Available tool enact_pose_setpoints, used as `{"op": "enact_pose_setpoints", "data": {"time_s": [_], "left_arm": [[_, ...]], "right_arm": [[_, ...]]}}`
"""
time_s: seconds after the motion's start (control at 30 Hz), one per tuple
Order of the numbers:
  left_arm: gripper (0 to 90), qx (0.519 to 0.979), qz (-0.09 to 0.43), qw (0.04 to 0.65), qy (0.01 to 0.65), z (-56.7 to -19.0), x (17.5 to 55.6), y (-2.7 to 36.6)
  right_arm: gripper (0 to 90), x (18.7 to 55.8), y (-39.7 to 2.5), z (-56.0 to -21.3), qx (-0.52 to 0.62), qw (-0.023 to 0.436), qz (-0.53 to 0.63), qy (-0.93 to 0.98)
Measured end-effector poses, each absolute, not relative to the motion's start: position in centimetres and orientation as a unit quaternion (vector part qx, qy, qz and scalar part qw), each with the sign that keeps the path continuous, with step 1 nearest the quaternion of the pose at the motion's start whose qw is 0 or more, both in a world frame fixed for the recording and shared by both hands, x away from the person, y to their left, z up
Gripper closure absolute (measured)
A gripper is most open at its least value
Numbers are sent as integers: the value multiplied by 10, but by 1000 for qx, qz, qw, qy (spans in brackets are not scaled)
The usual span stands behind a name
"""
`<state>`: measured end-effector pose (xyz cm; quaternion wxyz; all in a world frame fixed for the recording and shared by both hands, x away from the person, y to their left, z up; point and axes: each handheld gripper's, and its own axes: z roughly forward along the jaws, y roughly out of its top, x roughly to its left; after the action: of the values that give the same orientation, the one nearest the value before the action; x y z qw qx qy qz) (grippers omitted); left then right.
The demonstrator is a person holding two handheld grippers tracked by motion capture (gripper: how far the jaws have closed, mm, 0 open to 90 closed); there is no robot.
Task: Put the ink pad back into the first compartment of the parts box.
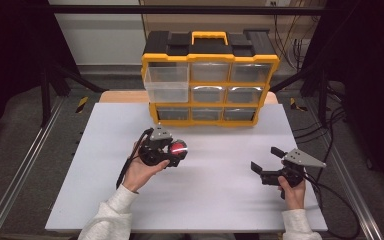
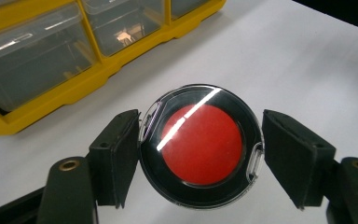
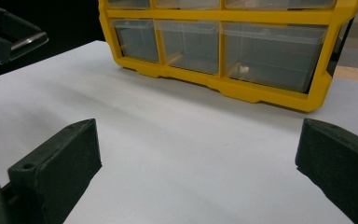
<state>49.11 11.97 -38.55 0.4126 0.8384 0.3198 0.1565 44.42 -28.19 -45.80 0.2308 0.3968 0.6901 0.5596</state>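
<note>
My left gripper is shut on a round clear case with a red disc inside, just above the white board. In the left gripper view the case sits between the two black jaws, both pressing on its rim. A yellow drawer organiser with a black top stands at the far edge of the board. Its top-left clear drawer is pulled out. My right gripper is open at the right, low over the board, with nothing between its jaws.
The organiser holds several shut clear drawers, and some show small parts inside. A dark frame and cables surround the table. The left gripper shows at the top left of the right gripper view.
</note>
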Motion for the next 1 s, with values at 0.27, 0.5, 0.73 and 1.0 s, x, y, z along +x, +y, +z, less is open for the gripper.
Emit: {"op": "enact_pose_setpoints", "data": {"time_s": [0.27,0.5,0.73,1.0], "left_arm": [[294,830,164,423,324,-373,489,130],[294,822,169,431,331,-362,487,139],[294,816,172,438,335,-353,486,148],[294,813,177,442,335,-345,485,153]], "right_arm": [[4,445,-281,-458,397,229,559,691],[4,445,-281,-458,397,227,558,692],[4,445,-281,-458,398,227,558,692],[4,445,-281,-459,398,226,557,693]]}}
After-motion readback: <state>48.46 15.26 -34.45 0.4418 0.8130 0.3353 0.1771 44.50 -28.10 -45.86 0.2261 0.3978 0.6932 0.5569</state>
